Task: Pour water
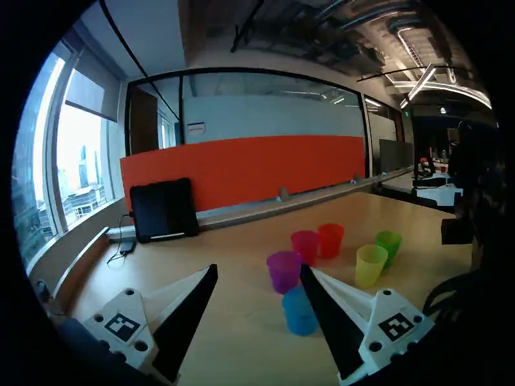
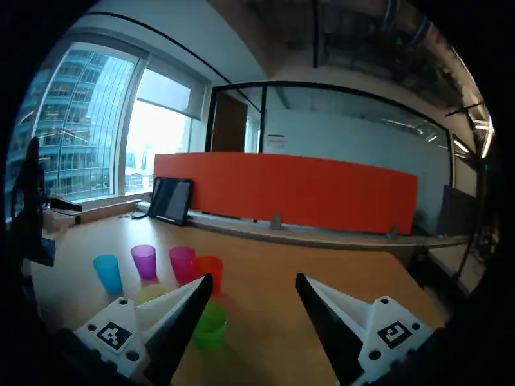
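Observation:
Several coloured plastic cups stand upright in a cluster on the wooden table (image 1: 244, 334). In the left gripper view they are purple (image 1: 284, 270), blue (image 1: 300, 311), pink (image 1: 305, 246), red (image 1: 330, 240), yellow (image 1: 371, 265) and green (image 1: 388, 248). My left gripper (image 1: 257, 270) is open just short of them, and its right finger hides part of the blue cup. My right gripper (image 2: 253, 278) is open with nothing between its fingers. The green cup (image 2: 209, 326) sits by its left finger, which hides part of the yellow cup (image 2: 151, 294). The red (image 2: 209, 270), pink (image 2: 182, 264), purple (image 2: 143, 261) and blue (image 2: 107, 273) cups stand farther left.
A black tablet (image 1: 164, 209) (image 2: 170, 199) leans at the table's far edge, below an orange partition (image 1: 244, 167), with a cable (image 1: 122, 248) beside it. Windows line the left side. A dark figure (image 1: 476, 193) stands at the right edge of the left gripper view.

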Demonstrator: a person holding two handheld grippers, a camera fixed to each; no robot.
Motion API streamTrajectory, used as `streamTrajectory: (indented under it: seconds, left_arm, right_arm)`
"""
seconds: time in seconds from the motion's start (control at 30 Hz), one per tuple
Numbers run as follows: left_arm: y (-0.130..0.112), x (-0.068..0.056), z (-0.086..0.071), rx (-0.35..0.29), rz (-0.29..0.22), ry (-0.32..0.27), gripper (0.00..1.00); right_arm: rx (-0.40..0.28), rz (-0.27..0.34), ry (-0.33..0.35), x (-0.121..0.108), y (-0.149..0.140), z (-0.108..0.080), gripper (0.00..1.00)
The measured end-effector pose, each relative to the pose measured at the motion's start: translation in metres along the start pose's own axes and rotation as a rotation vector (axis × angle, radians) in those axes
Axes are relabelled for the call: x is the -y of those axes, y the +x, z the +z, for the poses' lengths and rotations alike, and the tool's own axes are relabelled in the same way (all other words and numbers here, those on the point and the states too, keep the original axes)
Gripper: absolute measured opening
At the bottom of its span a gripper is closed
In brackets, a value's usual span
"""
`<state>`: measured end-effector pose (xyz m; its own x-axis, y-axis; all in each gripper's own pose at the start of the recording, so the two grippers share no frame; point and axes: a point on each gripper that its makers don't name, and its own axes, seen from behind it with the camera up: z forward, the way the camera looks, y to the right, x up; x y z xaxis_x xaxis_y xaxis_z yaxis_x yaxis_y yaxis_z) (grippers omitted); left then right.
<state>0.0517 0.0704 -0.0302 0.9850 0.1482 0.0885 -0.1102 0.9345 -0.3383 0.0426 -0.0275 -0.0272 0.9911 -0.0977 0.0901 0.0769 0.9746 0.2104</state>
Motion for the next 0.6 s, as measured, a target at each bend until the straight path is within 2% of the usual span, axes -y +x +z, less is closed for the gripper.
streamTrajectory:
  seconds: [0.3,0.6]
  left_arm:
    - [0.027,0.018,-0.006,-0.125,-0.014,0.113,0.95]
    - [0.03,0.027,-0.01,-0.167,-0.015,0.186,0.95]
  right_arm:
    - [-0.102,0.011,-0.099,-0.006,0.022,0.002,1.0]
    - [-0.159,0.013,-0.186,-0.01,0.031,0.001,1.0]
